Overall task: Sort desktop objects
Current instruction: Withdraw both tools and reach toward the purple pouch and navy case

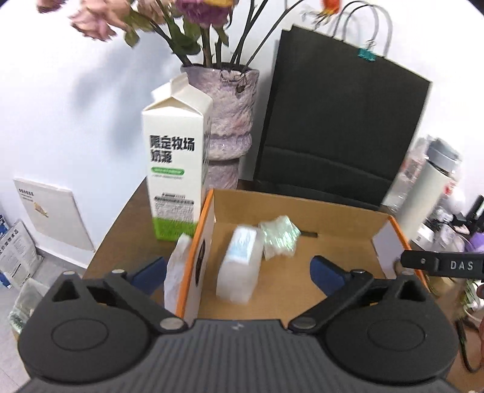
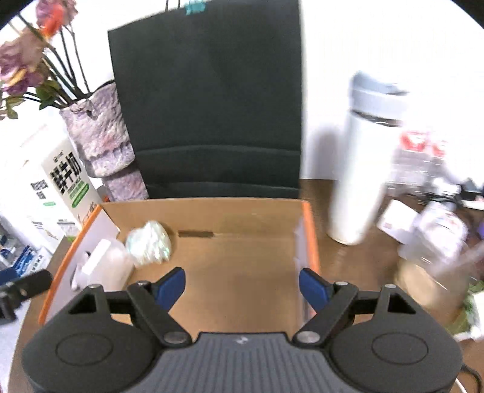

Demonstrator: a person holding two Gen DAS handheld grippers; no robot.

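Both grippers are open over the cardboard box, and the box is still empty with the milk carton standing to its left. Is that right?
Not quite. The cardboard box is not empty: the left wrist view shows a white packet and a shiny wrapped bundle lying inside. The rest holds: left gripper and right gripper are open, and the milk carton stands left.

Both fisheye views were bright and evenly lit, the white wall (image 1: 60,121) nearly washed out. Edges bowed strongly. Motion blur smeared the flowers (image 1: 90,18) and the white bottle (image 2: 360,169).
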